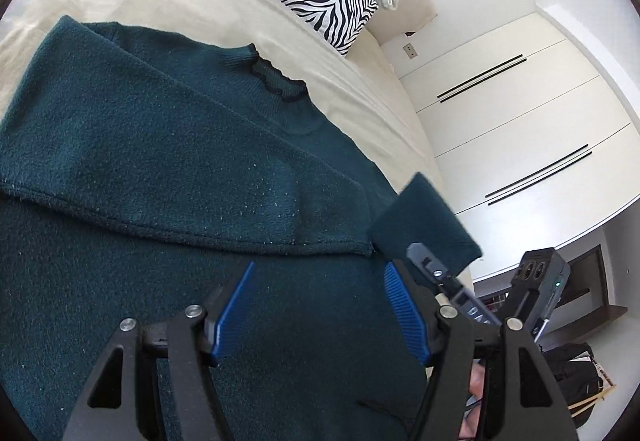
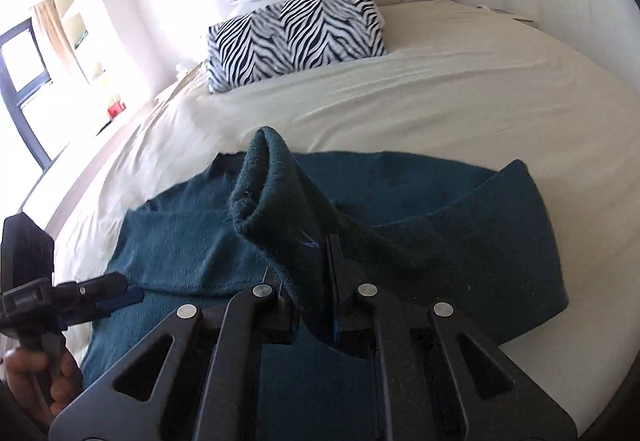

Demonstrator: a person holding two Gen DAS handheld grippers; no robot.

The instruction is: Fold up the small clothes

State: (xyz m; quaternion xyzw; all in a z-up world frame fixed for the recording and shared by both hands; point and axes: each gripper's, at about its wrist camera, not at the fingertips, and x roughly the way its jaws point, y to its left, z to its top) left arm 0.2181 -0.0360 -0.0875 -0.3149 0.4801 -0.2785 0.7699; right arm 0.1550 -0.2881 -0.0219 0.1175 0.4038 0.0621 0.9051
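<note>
Folding the second sleeve looks like the step in hand: the right gripper (image 2: 310, 281) is clamped on the cuff of the dark teal fleece sweater (image 1: 168, 169), which lies flat on the cream bedsheet (image 2: 440, 89), collar toward the zebra-striped pillow (image 2: 296, 37), long axis toward the headboard. One sleeve already lies across the chest. The left gripper (image 1: 320, 301) hovers wide, empty. Next, I judge, the lifted sleeve wants carrying across the body.

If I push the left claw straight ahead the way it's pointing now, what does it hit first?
Most likely the dark green sweater on the bed. The left claw is open, tilted down over the sweater's body, with nothing between its fingers. Just ahead lies the folded-over sleeve's edge; depth is hard to judge.
</note>
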